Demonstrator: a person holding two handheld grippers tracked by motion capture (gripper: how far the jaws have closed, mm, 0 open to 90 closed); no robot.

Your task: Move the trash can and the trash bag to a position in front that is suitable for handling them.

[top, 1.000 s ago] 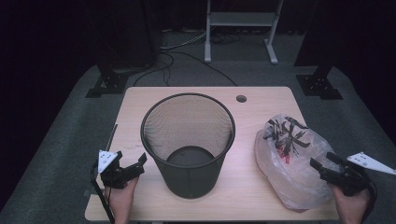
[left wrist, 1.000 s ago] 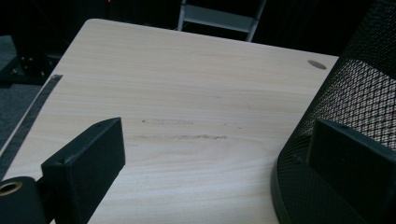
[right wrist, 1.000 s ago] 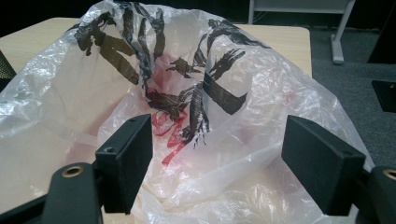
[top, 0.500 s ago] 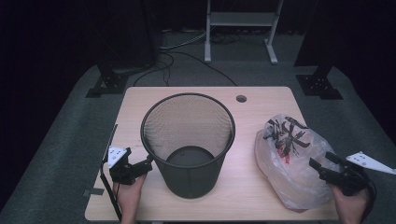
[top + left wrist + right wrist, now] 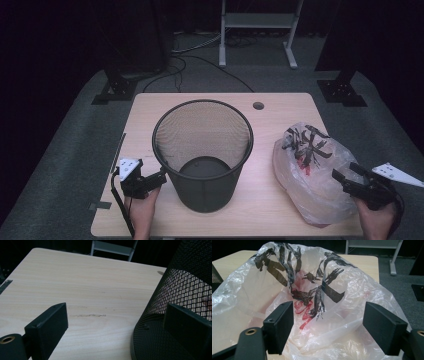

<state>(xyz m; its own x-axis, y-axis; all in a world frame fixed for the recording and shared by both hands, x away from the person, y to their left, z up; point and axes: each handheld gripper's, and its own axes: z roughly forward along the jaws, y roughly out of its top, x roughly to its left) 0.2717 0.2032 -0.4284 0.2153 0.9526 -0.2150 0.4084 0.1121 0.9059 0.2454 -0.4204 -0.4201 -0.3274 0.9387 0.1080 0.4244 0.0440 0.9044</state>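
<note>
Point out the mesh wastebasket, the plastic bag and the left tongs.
mesh wastebasket [image 5: 210, 192]: high view, on its front wall.
plastic bag [image 5: 305, 185]: high view, on its clear lower side.
left tongs [image 5: 161, 178]: high view, midway between the fingertips, beside the basket.

The left gripper [image 5: 161, 178] now sits right against the wire bin's [image 5: 202, 150] lower side, closer than before.

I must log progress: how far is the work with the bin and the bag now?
Nothing looks done: the bin has no liner and the bag lies crumpled beside it. In hand: the open left gripper reaches the bin, the open right gripper the bag. Grasping remains.
</note>
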